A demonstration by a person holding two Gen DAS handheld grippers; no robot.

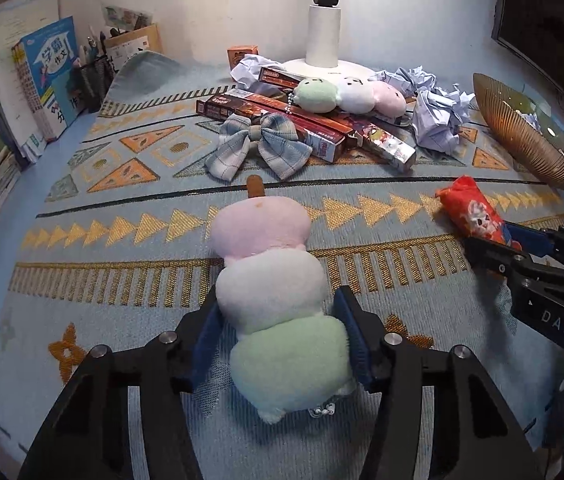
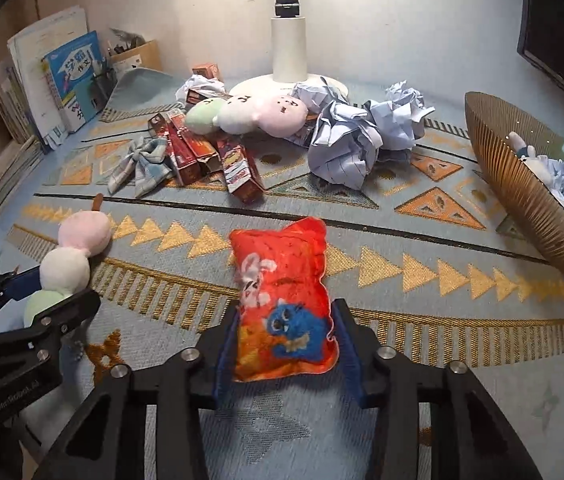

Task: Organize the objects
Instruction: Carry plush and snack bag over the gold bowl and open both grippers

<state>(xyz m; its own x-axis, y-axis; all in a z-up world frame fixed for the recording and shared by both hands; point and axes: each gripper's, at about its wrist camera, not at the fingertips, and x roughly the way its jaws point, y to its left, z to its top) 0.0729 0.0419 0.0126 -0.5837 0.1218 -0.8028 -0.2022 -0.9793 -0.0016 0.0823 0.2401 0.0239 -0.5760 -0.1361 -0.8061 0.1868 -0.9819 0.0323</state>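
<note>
My left gripper (image 1: 278, 336) is shut on the green end of a pink, white and green dango plush (image 1: 270, 276), which lies lengthwise on the patterned cloth; it also shows in the right wrist view (image 2: 68, 264). My right gripper (image 2: 283, 344) is shut on a red plush pouch (image 2: 283, 300) with a rabbit and a blue creature on it. The same pouch shows in the left wrist view (image 1: 471, 210), with my right gripper (image 1: 497, 246) at its near end.
A second dango plush (image 2: 242, 114) lies on red boxes (image 2: 202, 152) beside a plaid bow (image 2: 142, 164) and crumpled paper (image 2: 357, 140). A ribbed brown bowl (image 2: 529, 188) holding a toy and paper stands right. Books (image 2: 62, 80) and a lamp base (image 2: 287, 40) are behind.
</note>
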